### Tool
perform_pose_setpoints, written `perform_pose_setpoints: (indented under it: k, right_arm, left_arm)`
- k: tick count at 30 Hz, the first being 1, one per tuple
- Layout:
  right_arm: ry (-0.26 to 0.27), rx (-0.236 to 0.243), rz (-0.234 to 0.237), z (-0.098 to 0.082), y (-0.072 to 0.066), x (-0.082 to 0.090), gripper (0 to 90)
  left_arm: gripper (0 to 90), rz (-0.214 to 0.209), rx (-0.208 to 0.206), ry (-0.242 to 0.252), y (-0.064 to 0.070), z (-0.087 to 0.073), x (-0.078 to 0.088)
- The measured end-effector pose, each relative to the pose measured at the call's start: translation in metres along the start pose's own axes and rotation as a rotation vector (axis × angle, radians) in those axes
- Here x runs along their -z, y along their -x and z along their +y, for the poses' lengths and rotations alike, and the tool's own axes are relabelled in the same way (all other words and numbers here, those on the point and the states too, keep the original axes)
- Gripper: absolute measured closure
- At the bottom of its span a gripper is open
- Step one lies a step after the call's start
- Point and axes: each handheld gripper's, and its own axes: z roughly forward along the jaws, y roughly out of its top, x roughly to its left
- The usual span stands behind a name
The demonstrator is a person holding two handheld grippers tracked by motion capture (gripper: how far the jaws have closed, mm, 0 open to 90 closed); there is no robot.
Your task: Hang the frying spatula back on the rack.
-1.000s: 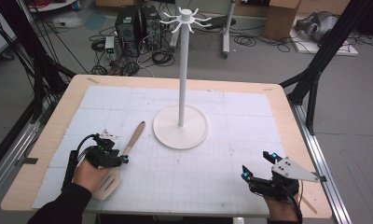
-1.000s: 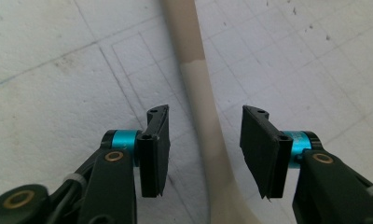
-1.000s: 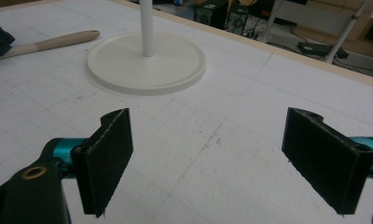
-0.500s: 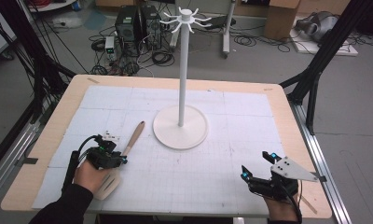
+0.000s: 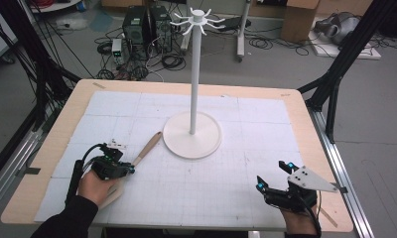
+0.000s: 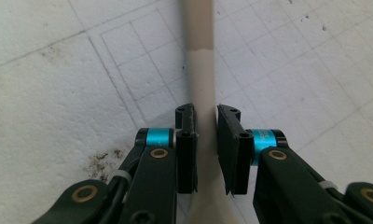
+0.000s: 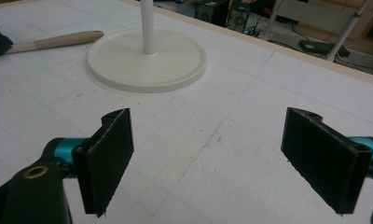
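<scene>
Left claw point(image 6: 205, 140) straddles the pale wooden handle of a flat wooden spatula point(image 5: 146, 147), jaws narrowly apart on either side of the handle; the left gripper view shows a thin gap on each side, so a firm clamp cannot be confirmed. The spatula lies flat on the white gridded mat of the wooden counter point(image 5: 296, 101), to the left of the white round-based hook stand point(image 5: 192, 135), its handle tip pointing at the stand's base and stopping just short of it. The blade end lies beneath the person's left hand point(image 5: 93, 184).

Right claw point(image 7: 224, 161) is to the right of the stand and nearer the person, well apart from it, jaws wide apart and holding nothing.

Risk assessment: if the jaws close off-centre, the round handle may roll or twist out. A grip this close to the blade leaves the long handle unsupported; on lifting it may pivot downward, or swing against the stand's base.
</scene>
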Motion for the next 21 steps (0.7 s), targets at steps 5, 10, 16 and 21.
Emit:
perform_pose_setpoints:
  k: [5, 10, 16, 21]
  right_arm:
    - [0.002, -0.005, -0.001, -0.001, 0.001, -0.001, 15.6]
    - [0.004, -0.003, 0.0, 0.0, 0.001, -0.001, 15.5]
    - [0.005, -0.006, 0.005, 0.0, 0.001, -0.001, 15.6]
    - [0.003, -0.008, 0.007, 0.0, 0.001, -0.002, 15.6]
  left_arm:
    - [77.8, -0.018, 0.024, 0.037, -0.003, 0.0, 0.006]
    - [77.8, -0.024, 0.023, 0.055, -0.004, 0.0, 0.008]
    - [77.8, -0.039, 0.035, 0.123, -0.006, 0.0, 0.017]
    - [77.8, -0.057, 0.049, 0.178, -0.006, -0.001, 0.024]
